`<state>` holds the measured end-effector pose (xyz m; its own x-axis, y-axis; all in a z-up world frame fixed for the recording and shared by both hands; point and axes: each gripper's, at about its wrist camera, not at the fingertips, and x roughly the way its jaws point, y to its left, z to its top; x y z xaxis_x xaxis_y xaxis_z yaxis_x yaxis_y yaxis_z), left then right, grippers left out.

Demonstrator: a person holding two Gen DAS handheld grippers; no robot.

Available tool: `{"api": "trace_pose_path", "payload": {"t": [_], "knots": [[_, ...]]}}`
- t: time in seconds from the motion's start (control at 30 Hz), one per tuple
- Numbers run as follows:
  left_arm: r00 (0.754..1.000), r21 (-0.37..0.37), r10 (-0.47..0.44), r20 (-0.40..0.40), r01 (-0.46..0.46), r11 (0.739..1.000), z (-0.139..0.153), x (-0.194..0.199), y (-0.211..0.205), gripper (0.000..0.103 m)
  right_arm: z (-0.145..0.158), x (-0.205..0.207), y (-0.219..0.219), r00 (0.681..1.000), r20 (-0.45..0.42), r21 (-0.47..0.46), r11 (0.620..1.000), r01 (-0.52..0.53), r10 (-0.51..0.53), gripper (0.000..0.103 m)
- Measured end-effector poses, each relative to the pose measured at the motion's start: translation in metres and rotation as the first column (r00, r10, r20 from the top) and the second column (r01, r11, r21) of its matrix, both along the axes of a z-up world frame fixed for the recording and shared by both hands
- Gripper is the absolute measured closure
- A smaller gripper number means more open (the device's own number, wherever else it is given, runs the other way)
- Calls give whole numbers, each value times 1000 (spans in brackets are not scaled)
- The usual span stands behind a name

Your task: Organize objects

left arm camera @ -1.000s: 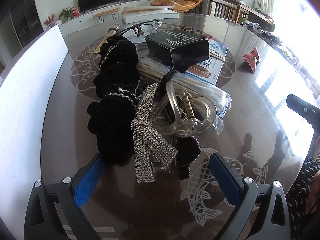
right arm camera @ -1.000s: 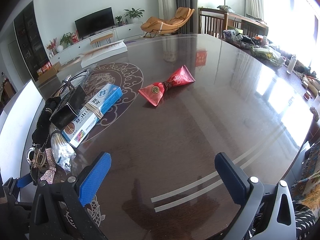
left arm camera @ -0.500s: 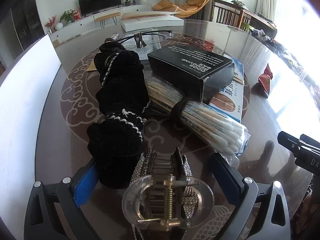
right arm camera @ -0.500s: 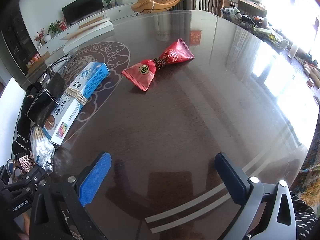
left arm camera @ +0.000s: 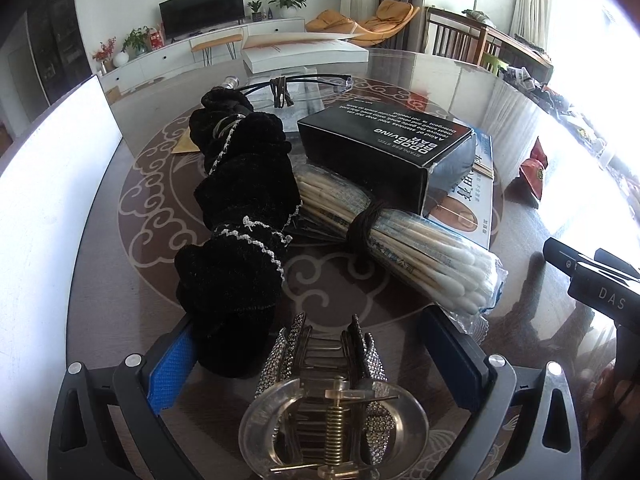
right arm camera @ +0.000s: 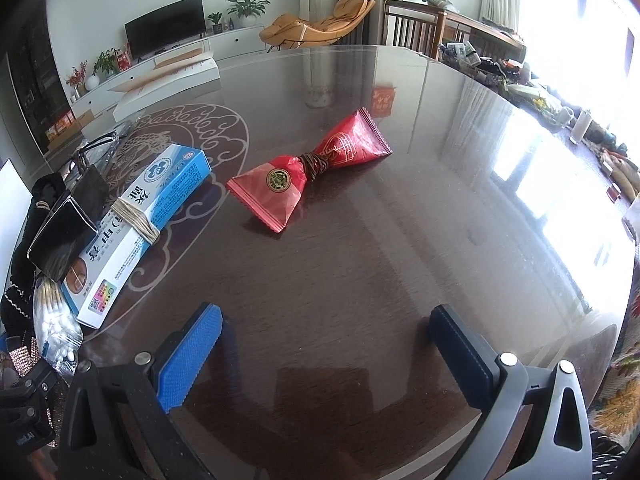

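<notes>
My left gripper (left arm camera: 312,356) is open, with a clear rhinestone hair claw (left arm camera: 332,400) lying between its fingers on the table. Just ahead lie black scrunchies (left arm camera: 240,216), a tied cotton swab bundle (left arm camera: 404,248), a black box (left arm camera: 384,152) and a blue-white box (left arm camera: 476,196). My right gripper (right arm camera: 324,344) is open and empty above bare table. A red packet bundle tied in the middle (right arm camera: 308,172) lies ahead of it. The blue-white box (right arm camera: 140,220) lies to its left.
Glasses (left arm camera: 296,84) lie beyond the scrunchies. A white board (left arm camera: 44,184) stands along the table's left edge. The round dark glass-topped table (right arm camera: 400,240) has clutter at its far right edge (right arm camera: 520,92). The right gripper's body (left arm camera: 596,292) shows at the left view's right side.
My left gripper has moved forward over the hair claw, which now lies between its fingers. My right gripper has shifted slightly, bringing the red packet bundle closer.
</notes>
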<state>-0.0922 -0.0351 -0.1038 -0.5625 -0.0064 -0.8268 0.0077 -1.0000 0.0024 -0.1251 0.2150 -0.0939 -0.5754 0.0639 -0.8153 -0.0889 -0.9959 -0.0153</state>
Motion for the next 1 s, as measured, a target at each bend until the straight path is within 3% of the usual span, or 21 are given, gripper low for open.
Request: {"api": "trace_pose_path", "payload": {"t": [1.0], "knots": [[1000, 0, 1, -1, -1, 1000, 0, 0, 0, 0, -1, -13, -2, 999, -5, 0, 999, -33, 33, 0]]}}
